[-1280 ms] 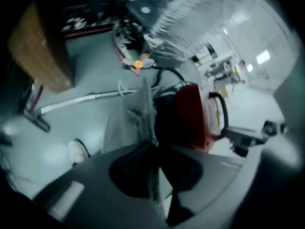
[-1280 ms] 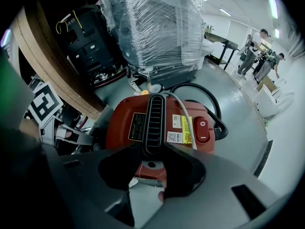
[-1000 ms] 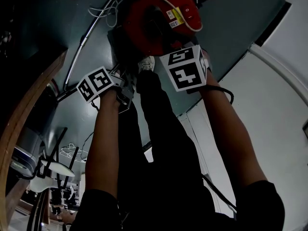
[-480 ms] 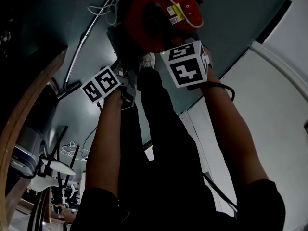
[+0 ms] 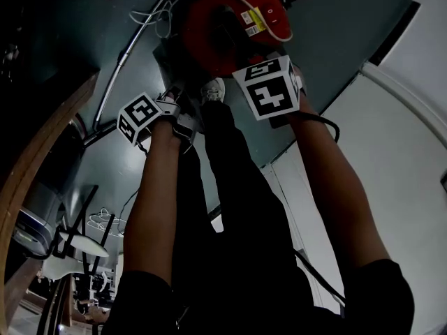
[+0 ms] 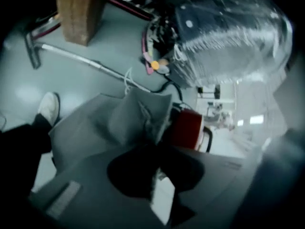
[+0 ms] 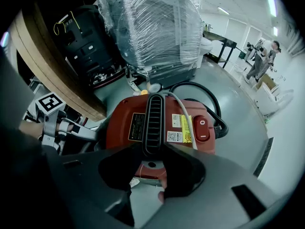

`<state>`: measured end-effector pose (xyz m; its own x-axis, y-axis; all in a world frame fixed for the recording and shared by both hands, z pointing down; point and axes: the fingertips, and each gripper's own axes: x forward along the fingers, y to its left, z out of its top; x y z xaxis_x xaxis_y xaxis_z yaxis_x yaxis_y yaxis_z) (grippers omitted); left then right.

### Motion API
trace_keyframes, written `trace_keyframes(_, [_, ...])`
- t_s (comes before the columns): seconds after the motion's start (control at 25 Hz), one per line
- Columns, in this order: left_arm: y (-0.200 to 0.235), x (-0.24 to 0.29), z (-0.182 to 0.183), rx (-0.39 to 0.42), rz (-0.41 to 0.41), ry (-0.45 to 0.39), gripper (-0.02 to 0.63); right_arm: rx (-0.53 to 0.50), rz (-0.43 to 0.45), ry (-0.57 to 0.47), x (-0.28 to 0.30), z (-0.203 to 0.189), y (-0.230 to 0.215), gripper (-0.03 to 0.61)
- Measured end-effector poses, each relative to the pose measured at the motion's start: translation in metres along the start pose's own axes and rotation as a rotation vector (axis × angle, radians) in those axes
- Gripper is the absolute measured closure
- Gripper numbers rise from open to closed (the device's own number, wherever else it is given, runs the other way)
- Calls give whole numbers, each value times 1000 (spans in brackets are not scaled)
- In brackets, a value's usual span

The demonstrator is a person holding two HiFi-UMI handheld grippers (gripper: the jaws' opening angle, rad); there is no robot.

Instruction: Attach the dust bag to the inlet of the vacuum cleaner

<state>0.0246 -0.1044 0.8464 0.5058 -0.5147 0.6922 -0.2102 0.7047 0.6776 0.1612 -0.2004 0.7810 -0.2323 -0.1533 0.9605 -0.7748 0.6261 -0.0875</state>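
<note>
Grey fabric dust bag [image 6: 137, 114] sits pinched in the closed left gripper [image 6: 155, 148], just beside the red vacuum cleaner [image 7: 190, 116], whose black ribbed handle [image 7: 153, 118] the right gripper [image 7: 152, 148] clamps (jaws spread wide), on the grey-green floor [image 7: 238, 106].

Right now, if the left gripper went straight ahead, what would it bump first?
Likely the red vacuum cleaner, just beyond the grey dust bag the left gripper pinches; depth is unclear.
</note>
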Motion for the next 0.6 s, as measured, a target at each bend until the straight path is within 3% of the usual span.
trace_keyframes(0.04, [0,0,2,-48,-26,-29,545,15,11,-3,0,1,-1,443])
trace_keyframes(0.12, [-1,0,4,-16,-36,-74,537,52,28,-16,0,3,-3,445])
trace_keyframes(0.24, [-4,-5,1,166,27,-80,516,111,33,-40,-3,2,0,442])
trace_keyframes(0.32, [-13,-13,4,291,80,-80,383,139,0,-74,-12,4,0,425])
trace_keyframes(0.36, [-19,-22,8,373,112,-89,384,151,-21,-97,-20,6,-1,426])
trace_keyframes(0.4, [-28,-35,12,464,147,-103,428,172,-32,-122,-29,8,0,447])
trace_keyframes(0.44, [-37,-49,15,557,185,-118,552,205,-27,-147,-39,9,3,514])
trace_keyframes(0.48, [-50,-64,16,647,216,-130,614,248,-14,-173,-51,11,7,573])
trace_keyframes(0.6, [-101,-102,6,861,238,-138,615,342,6,-248,-93,23,18,580])
